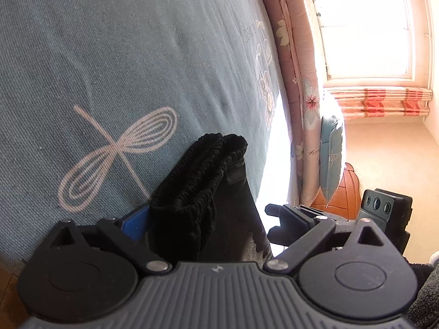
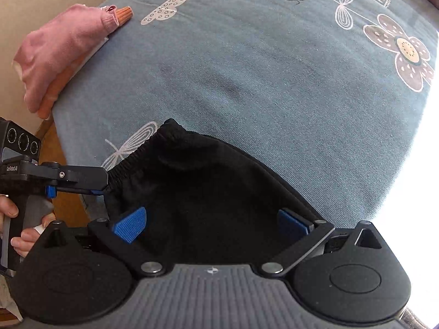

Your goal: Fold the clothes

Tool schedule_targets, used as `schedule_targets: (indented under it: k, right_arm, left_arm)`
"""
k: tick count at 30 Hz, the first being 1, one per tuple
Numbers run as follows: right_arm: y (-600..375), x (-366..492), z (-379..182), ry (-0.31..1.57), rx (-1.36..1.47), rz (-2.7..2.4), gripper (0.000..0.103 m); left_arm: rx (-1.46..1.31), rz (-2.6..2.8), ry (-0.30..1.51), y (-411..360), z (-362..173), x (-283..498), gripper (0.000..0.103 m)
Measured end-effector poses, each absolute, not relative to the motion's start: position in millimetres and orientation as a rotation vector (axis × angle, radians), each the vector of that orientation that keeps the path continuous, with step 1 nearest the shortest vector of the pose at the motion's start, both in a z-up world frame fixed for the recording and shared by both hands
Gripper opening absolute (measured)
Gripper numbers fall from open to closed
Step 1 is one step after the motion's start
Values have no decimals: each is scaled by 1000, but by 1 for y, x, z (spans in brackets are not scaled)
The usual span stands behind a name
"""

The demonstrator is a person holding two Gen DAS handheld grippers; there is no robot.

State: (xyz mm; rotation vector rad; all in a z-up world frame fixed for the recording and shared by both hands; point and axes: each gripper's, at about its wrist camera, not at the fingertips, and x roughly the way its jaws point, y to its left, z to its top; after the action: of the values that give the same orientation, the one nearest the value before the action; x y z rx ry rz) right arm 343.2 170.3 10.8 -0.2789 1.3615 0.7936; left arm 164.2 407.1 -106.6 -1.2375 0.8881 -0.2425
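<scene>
Blue-padded fingers [image 2: 129, 224] of the right gripper [image 2: 211, 224] stand apart, straddling the black garment [image 2: 203, 192] without clamping it. At the left of the right wrist view, the left gripper [image 2: 96, 185] reaches in level, its fingers clamped on the garment's elastic waistband [image 1: 197, 175]. A hand [image 2: 19, 227] grips its handle. The garment lies on the blue bed sheet [image 2: 247, 68], near a pink garment [image 2: 60, 49].
</scene>
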Motion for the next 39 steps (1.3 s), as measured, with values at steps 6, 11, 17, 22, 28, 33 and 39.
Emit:
schedule_targets:
  k: [6,11,17,22,28,33,39]
  right_arm:
    - [174,340,4,1378,-284,782,103]
    - [177,337,6,1370,-282,788,103]
    - [177,334,8,1356,-293,797,103]
    - [168,332,12,1350,-296,790,103]
    - [163,319,7,1359,-356,878,94]
    - [173,281,-4,1342,-546,1050,58]
    - [178,229,-19,1278,-754,1247,25]
  left_arm:
    - [-1170,-295,891,416,-104,181,97]
    - [-1116,-356,947,415,-101,191,97]
    - [-1076,-400,1057,419,-98,201,98]
    - [-1023,-396,1129,411,-90,211,98]
    - [-899,-322,1139,402,-68,201,98]
    - [-871,-203,1091,409,-58,184,98]
    - [-803,-114,1024,409,-47,171,98]
